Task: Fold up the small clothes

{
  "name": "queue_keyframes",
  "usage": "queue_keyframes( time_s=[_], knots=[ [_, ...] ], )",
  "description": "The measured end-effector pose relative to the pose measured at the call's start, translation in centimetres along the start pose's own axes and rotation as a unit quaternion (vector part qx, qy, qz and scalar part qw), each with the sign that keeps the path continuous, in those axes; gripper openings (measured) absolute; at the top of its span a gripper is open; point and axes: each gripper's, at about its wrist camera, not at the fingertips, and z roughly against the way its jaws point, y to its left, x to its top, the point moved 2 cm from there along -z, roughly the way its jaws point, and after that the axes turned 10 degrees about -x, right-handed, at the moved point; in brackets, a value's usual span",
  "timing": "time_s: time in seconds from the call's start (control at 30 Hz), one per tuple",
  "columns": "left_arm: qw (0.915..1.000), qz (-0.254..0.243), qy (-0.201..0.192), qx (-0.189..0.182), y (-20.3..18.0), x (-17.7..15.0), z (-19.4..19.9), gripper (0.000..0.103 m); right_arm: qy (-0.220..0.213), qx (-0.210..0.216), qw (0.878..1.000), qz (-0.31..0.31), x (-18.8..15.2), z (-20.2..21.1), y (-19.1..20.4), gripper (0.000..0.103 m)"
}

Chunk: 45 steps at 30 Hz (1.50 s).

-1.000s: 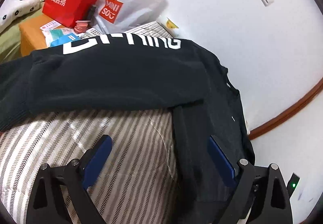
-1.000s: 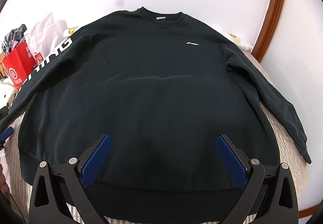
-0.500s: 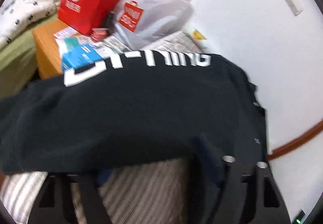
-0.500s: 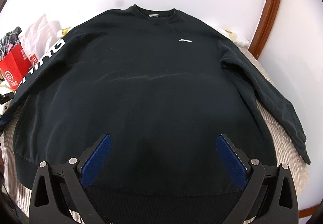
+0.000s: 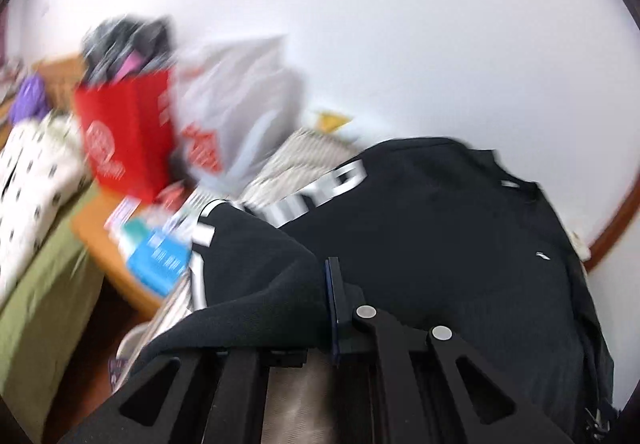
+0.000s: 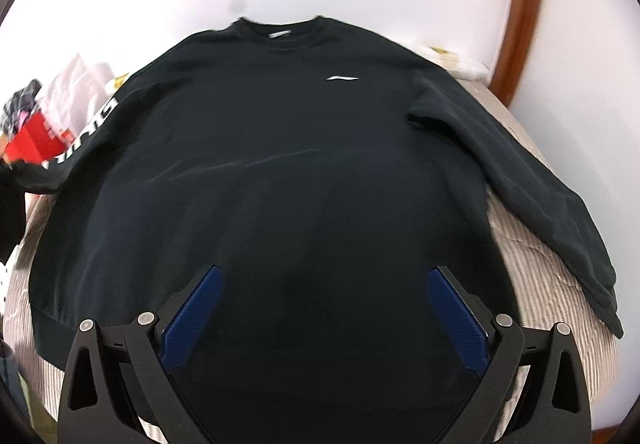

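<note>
Black sweatshirt (image 6: pixel 280 183) was laid flat, front up, on striped bedding (image 6: pixel 552 284). Its sleeve (image 5: pixel 256 284) was pinched in left gripper (image 5: pixel 334 308), jaws just closed, prob. for folding inward. Right gripper (image 6: pixel 320 312) was held wide apart w/ nothing gripped.

The sweatshirt (image 6: pixel 280 171) is black with white sleeve lettering (image 5: pixel 320 187) and a small white chest logo (image 6: pixel 342 77). It lies on a beige-and-white striped cover (image 6: pixel 536 276). The gripper pads (image 6: pixel 194 314) are blue. The paper bag (image 5: pixel 124 135) is red.
</note>
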Motion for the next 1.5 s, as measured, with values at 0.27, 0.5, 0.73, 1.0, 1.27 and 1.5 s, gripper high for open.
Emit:
queue_keyframes(
  time_s=[0.27,0.5,0.73,1.0,1.27,1.5],
  knots=[
    [0.9930,-0.094,0.009,-0.071,-11.8,1.2,-2.8,0.007,-0.005,-0.026,0.999,-0.026,-0.6,-0.2,-4.4,0.101],
    [0.9793,-0.153,0.079,-0.107,-19.1,-2.3,-7.7,0.007,-0.004,-0.051,0.997,-0.064,-1.6,0.0,-8.7,0.101],
    [0.9679,-0.179,0.142,-0.105,-21.4,-5.8,-10.5,0.008,0.013,-0.073,0.994,-0.077,-3.1,-0.3,-11.1,0.101],
    [0.9535,-0.166,0.165,-0.190,-20.8,-6.3,-6.5,0.056,-0.006,-0.043,0.998,-0.042,-0.8,0.7,-6.5,0.101],
    [0.9698,-0.104,0.118,-0.186,-10.9,-4.4,0.2,0.073,-0.066,0.026,0.995,0.065,3.9,2.8,5.9,0.099],
    [0.9845,-0.070,0.149,-0.060,0.1,-7.0,0.7,0.073,-0.084,0.116,0.977,0.160,4.9,2.0,17.9,0.099]
  ],
)
